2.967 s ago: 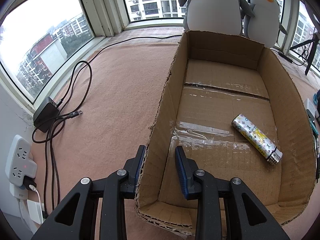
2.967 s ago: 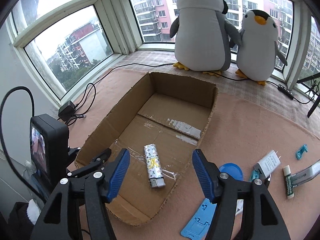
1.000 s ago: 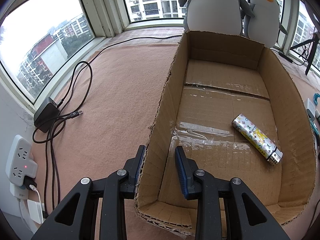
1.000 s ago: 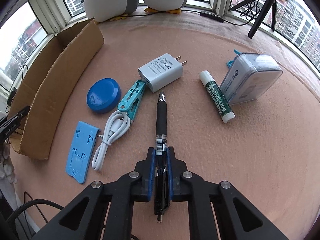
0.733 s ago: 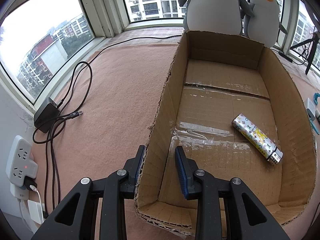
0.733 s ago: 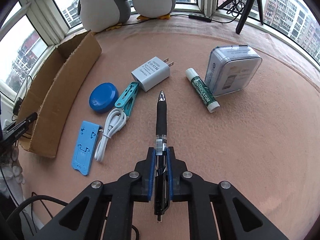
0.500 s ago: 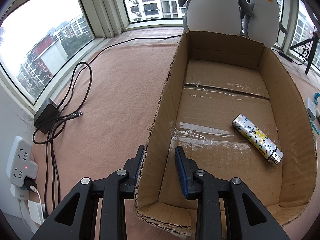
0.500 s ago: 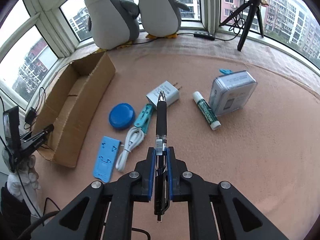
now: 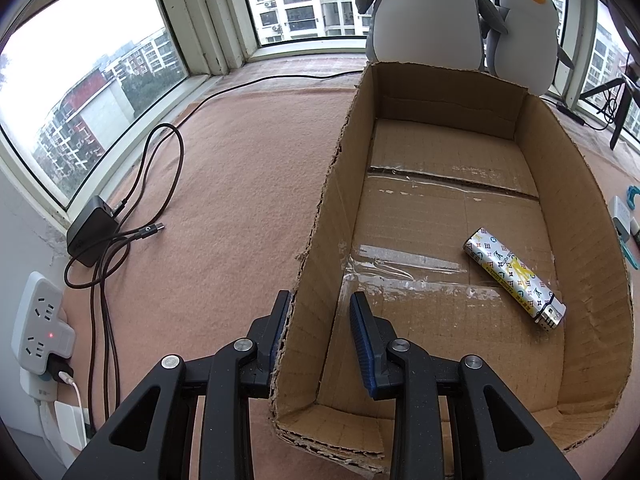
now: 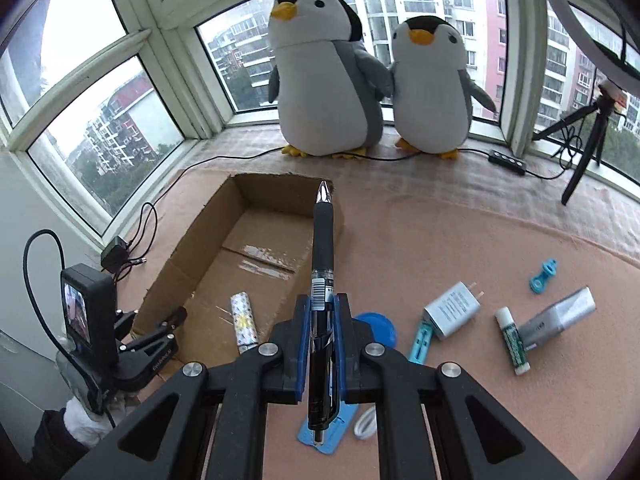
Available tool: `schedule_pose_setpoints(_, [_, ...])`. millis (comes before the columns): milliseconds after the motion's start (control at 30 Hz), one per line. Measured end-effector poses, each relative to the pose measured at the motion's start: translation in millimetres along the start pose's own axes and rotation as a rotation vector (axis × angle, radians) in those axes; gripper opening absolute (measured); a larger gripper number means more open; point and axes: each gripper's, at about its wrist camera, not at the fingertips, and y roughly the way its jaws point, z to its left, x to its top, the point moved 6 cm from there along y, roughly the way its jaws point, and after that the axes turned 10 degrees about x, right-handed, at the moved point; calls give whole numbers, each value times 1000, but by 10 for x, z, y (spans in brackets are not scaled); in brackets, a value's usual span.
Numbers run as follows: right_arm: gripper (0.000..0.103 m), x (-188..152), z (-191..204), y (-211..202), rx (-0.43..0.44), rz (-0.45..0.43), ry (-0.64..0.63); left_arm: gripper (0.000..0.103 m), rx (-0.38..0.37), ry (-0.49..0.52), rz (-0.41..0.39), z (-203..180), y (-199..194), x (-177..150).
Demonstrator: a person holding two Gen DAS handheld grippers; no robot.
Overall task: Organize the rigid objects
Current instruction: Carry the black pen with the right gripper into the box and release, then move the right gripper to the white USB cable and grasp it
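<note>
We hold the cardboard box (image 9: 448, 216) by its left wall, the left gripper (image 9: 320, 332) clamped over that wall, one of its fingers (image 9: 362, 336) inside and one outside. A patterned lighter (image 9: 514, 278) lies on the box floor, near the right wall. Our right gripper (image 10: 320, 320) is closed on a black pen (image 10: 322, 264), raised above the box's near right corner, tip pointing toward the box's far wall. To the right of the box on the bench (image 10: 460, 240) lie a white charger (image 10: 452, 314) and a glue stick (image 10: 512, 340).
</note>
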Motion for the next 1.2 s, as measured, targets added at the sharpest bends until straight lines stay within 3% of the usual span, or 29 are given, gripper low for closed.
schedule_pose_setpoints(367, [10,155,435,646,107,80,-29,32,-3,3,1,6,-1,-10])
schedule_pose_setpoints(900, [11,152,392,1036,50,133,-42,32,-3,-4,2,11,4,-10])
schedule_pose_setpoints(933, [17,152,392,1037,45,134,-50,32,-3,-4,2,11,4,-11])
schedule_pose_setpoints(1000, [57,161,394,1008,40,119,-63,32,-3,-4,2,12,3,-11])
schedule_pose_setpoints(1033, [64,173,394,970,35,99,-68,32,-3,-4,2,12,5,-9])
schedule_pose_setpoints(1200, [65,184,338,807,49,72,-49,32,-3,-4,1,10,3,-15])
